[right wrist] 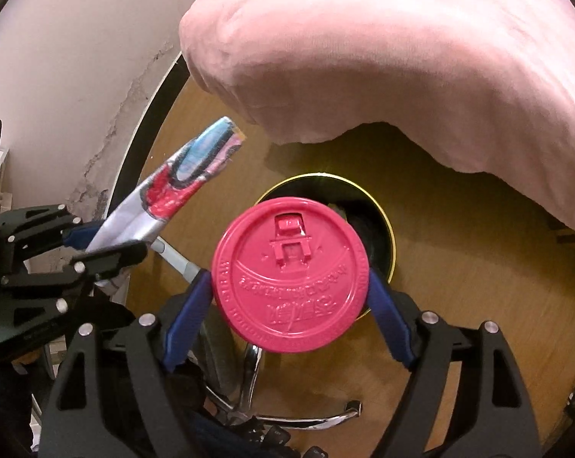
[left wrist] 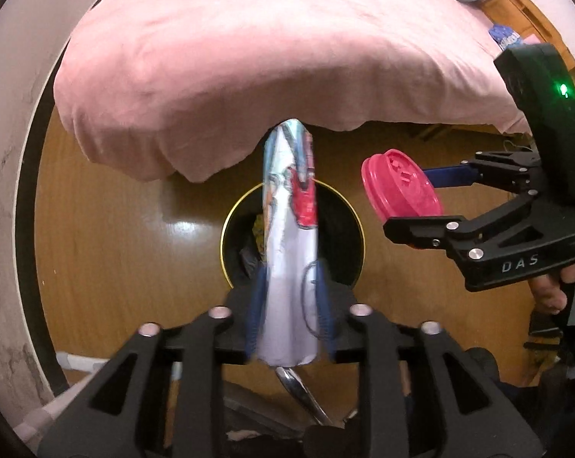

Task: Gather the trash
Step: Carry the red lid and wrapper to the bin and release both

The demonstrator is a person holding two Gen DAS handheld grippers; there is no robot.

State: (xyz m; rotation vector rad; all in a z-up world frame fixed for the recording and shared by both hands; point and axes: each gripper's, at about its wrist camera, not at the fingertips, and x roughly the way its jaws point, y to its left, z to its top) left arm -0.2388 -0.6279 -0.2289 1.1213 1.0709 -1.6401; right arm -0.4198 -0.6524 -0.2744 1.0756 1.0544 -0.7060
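Observation:
A long printed wrapper, white with red and blue, stands between the blue pads of my left gripper, and both pads lie against its sides. It points down over a black bin with a gold rim on the wooden floor. My right gripper is shut on a round red plastic lid, gripped at opposite edges, just above the bin's rim. The right wrist view has the left gripper with the wrapper at the left. The right gripper with the lid hangs right of the wrapper.
A pink bedsheet overhangs the floor just behind the bin. A pale, cracked wall with a dark skirting runs at the left. A chair's chrome base lies below the grippers. A person's hand holds the right gripper.

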